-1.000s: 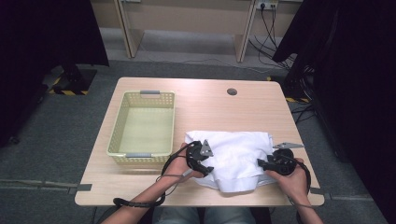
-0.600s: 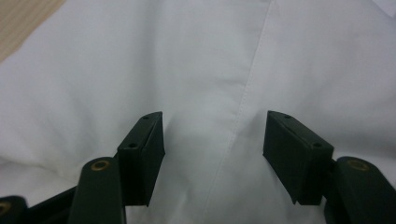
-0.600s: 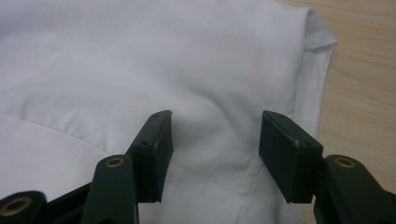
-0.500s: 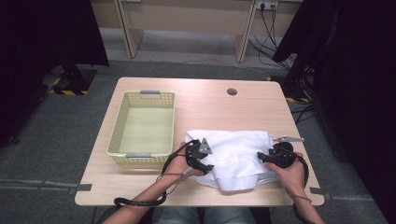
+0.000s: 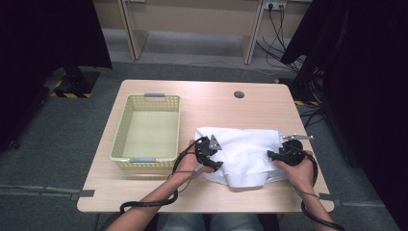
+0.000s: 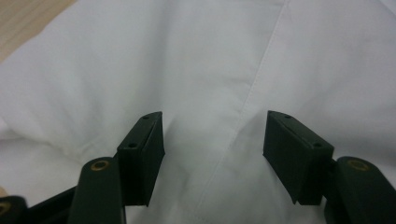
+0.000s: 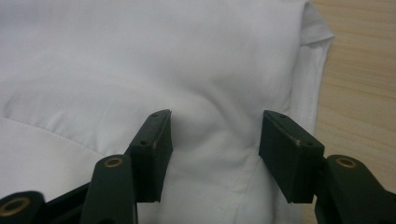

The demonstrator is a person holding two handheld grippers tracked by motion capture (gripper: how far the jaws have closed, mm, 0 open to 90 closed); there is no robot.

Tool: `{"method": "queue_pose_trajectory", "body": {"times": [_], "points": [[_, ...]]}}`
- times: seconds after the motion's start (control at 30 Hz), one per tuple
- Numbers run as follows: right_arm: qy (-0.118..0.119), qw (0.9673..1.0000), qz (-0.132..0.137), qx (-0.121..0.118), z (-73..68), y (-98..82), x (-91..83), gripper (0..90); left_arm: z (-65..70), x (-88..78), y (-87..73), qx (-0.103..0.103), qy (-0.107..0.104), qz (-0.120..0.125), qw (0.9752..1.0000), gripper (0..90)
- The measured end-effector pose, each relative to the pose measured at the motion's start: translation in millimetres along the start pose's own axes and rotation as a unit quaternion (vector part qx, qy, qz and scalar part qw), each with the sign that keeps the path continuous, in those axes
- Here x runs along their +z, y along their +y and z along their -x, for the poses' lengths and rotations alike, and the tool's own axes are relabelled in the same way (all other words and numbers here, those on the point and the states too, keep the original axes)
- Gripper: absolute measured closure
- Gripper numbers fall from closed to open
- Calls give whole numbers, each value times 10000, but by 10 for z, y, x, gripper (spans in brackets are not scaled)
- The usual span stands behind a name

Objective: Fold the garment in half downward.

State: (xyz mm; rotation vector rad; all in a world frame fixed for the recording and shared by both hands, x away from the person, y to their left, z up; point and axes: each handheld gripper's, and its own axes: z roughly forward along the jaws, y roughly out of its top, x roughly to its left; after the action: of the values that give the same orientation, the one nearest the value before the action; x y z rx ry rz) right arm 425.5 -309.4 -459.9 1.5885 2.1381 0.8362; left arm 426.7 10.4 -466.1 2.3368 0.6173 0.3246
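Observation:
A crumpled white cloth (image 5: 245, 149) lies on the near right part of the wooden table (image 5: 216, 101). My left gripper (image 5: 211, 155) rests at the cloth's left edge, my right gripper (image 5: 275, 155) at its right edge, and each points inward. In the left gripper view the left gripper (image 6: 214, 128) stands open, with a seam of the cloth (image 6: 201, 70) running between the jaws. In the right gripper view the right gripper (image 7: 215, 126) is open after its jaws have just been opening. A soft bulge of cloth (image 7: 187, 60) lies between them without being pinched.
A pale yellow plastic basket (image 5: 120, 139) stands to the left of the cloth, close to my left hand. A round cable hole (image 5: 238, 94) sits near the table's far edge. Bare wood (image 7: 359, 70) shows beside the cloth's hem.
Both hands have slid a little toward the far side along the cloth's edges. The cloth's right side now lies spread out further.

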Motion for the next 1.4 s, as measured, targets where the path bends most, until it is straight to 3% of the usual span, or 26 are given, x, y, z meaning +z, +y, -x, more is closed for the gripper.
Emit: {"method": "queue_pose_trajectory", "body": {"times": [0.83, 1.0, 1.1, 1.2, 1.3, 1.4], "points": [[-134, 9998, 169, 32, 144, 188, 187, 427, -277, 186, 131, -385, 193, 140, 9990, 379], [-99, 9997, 205, 34, 147, 200, 208, 382, -285, 193, 139, -412, 268, 183, 9986, 373], [-17, 9996, 245, 170, 152, 209, 190, 328, -280, 148, 166, -423, 269, 256, 9984, 348], [-50, 9988, 447, 178, 158, 229, 122, 298, -297, 72, 219, -590, 311, 435, 9968, 259], [-80, 9983, 535, 220, 196, 253, 74, 273, -332, -8, 282, -841, 366, 694, 9934, 185], [-72, 9977, 581, 355, 256, 255, 37, 237, -345, -58, 312, -908, 414, 836, 9915, 143]]}}
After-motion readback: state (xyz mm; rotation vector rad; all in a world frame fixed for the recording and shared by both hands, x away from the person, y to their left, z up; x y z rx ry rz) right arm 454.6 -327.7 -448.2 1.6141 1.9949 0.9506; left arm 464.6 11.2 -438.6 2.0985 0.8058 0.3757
